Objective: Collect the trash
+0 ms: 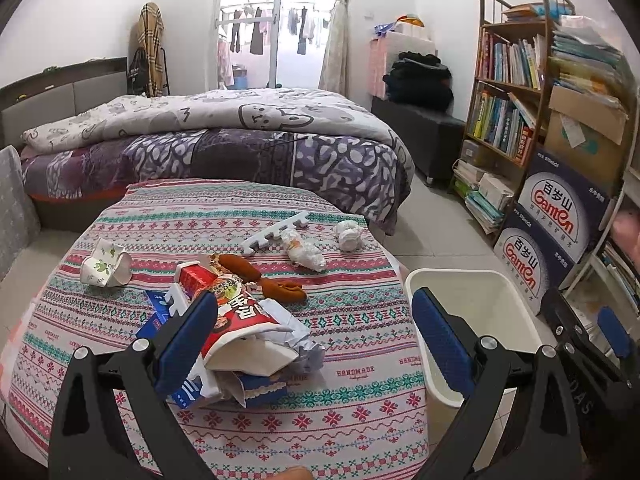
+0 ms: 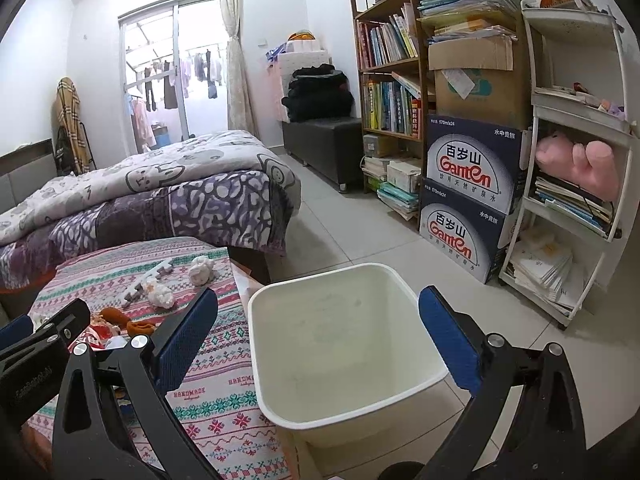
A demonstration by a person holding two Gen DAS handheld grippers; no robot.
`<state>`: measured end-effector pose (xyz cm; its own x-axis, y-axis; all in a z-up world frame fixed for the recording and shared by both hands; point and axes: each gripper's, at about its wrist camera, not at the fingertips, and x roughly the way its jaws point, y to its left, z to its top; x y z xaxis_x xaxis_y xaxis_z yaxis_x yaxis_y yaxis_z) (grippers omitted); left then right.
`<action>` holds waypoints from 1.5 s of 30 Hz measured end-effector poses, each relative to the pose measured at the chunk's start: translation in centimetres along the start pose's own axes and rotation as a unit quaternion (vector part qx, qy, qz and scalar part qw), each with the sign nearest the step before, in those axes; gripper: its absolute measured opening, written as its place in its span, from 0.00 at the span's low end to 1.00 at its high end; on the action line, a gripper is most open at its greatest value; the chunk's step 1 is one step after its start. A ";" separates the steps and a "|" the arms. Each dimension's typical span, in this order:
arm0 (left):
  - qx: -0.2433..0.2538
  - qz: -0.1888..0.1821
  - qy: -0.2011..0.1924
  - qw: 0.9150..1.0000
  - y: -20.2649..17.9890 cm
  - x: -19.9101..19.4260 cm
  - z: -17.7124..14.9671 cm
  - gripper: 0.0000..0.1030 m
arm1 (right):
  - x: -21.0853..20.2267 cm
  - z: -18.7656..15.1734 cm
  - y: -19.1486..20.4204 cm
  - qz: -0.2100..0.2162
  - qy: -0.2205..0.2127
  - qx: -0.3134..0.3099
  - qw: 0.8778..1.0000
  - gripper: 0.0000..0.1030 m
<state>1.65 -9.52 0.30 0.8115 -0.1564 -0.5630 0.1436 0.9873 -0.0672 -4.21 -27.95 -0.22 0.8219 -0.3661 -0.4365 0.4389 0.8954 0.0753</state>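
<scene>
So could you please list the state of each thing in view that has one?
White plastic trash bin: upright, empty.
Left gripper: open, holding nothing.
Right gripper: open, holding nothing.
White floral paper cup: on its side, crumpled.
Red-and-white snack wrapper: torn open.

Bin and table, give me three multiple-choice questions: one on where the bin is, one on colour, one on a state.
1. Where is the bin?
A. On the table
B. On the floor beside the table
C. On the bed

2. What colour are the pads on the left gripper?
A. Blue
B. Yellow
C. Green

3. How do the right gripper's jaws stand?
A. Shut on a cup
B. Shut, empty
C. Open, empty

Answers: B, the bin stands on the tiles at the table's edge; A, both pads show blue; C, the jaws are wide apart with nothing between them.
</scene>
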 end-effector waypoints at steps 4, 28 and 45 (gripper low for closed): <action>-0.003 0.002 0.001 1.000 0.2 0.0 0.1 0.92 | 0.0 0.0 0.0 0.000 0.000 0.001 1.000 0.93; -0.005 0.007 0.008 1.000 0.4 0.3 -0.3 0.92 | 0.1 -0.4 0.3 0.001 0.006 0.000 1.000 0.93; -0.038 0.007 0.013 0.999 2.2 0.2 1.9 0.92 | -0.9 1.9 2.1 0.030 -0.001 0.020 0.999 0.93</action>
<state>3.24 -7.45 1.64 0.7975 -0.1429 -0.5861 0.0882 0.9887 -0.1211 -3.37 -26.27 2.02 0.8480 -0.3120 -0.4284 0.4021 0.9053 0.1368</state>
